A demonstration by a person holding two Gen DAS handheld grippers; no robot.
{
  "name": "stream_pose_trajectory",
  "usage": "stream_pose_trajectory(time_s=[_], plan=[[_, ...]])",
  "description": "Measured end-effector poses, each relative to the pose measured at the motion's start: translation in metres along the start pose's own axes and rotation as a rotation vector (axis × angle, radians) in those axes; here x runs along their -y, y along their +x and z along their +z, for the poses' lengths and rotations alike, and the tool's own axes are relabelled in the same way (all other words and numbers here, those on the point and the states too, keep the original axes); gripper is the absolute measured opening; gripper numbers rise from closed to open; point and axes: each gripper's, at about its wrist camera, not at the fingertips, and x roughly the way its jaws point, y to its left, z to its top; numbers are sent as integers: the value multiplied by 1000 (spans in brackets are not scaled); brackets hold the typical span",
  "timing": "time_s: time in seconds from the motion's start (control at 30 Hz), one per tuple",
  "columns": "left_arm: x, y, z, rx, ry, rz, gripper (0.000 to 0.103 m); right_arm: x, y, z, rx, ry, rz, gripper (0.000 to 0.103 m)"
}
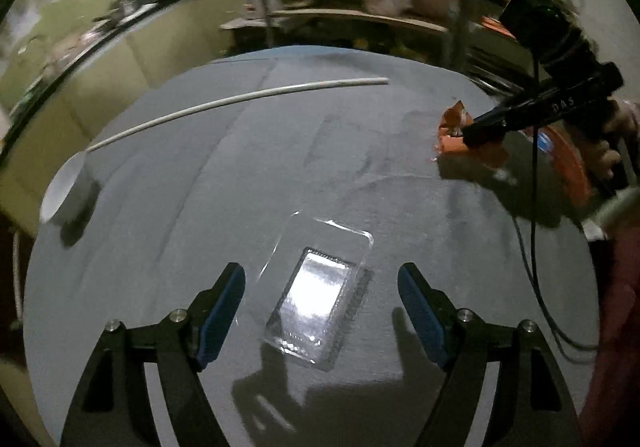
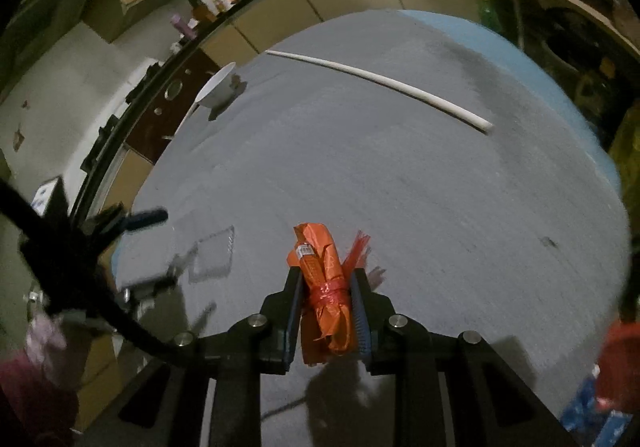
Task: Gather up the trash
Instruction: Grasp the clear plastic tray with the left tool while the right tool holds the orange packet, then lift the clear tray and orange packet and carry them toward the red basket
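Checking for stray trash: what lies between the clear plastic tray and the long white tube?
Only bare grey tablecloth between the clear plastic tray and the white tube, as the left wrist view shows.

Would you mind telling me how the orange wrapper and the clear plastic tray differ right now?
The orange wrapper is opaque, crumpled and bundled with a red tie; the clear plastic tray is see-through, flat and rectangular. The wrapper is clamped between the shut pads of the right gripper, while the tray lies free on the grey tablecloth, between the open left gripper fingers, which do not touch it. Both are plastic waste on one table.
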Motion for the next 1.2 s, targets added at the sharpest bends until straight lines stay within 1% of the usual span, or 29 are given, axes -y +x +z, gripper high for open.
stream_pose_trajectory(time_s=[0.07,0.17,0.27,0.3,0.4,0.43,0.47,0.5,0.53,0.57,0.67,0.73,0.8,0.83,0.9,0.97,1.03,1.1,1.13,1.2], plan=[[-5,8,5,-22,20,-16,79,10,-5,-8,-12,26,9,26],[-15,27,12,-67,13,-74,79,16,-2,-12,-24,44,8,26],[-18,45,9,-100,6,-59,79,15,5,-8,-29,56,27,26],[-18,49,7,-111,-3,-65,79,13,6,-6,-28,50,37,26],[-19,52,2,-102,-43,-60,79,5,4,-6,-16,21,53,26],[-19,52,0,-95,-69,-63,77,2,4,-5,-13,10,51,26],[-19,51,-3,-91,-87,-66,66,0,3,-6,-10,3,48,26],[-21,50,-6,-89,-111,-68,61,-1,3,-6,-8,-3,50,26],[-22,50,-7,-84,-136,-66,60,-2,2,-8,-9,-3,58,26],[-22,47,-9,-72,-166,-56,57,-3,2,-9,-9,-3,63,26],[-18,40,-15,-65,-237,0,52,-6,-3,-13,1,-11,63,26],[-12,29,-20,-49,-304,36,52,-8,-10,-18,11,-12,71,26],[-5,19,-24,-49,-365,90,52,-9,-19,-23,25,-20,71,26],[0,12,-25,-40,-406,100,52,-11,-24,-25,34,-28,70,26],[12,-7,-28,7,-477,108,52,-13,-34,-30,54,-38,69,26],[32,-30,-29,62,-527,143,52,-15,-43,-35,68,-44,74,26],[53,-49,-25,103,-566,171,52,-19,-52,-41,82,-53,72,26],[71,-67,-21,143,-595,184,52,-23,-64,-46,99,-60,78,26],[82,-75,-19,159,-596,198,52,-24,-70,-47,109,-62,82,26],[104,-92,-15,172,-577,254,52,-26,-88,-52,141,-76,85,26]])
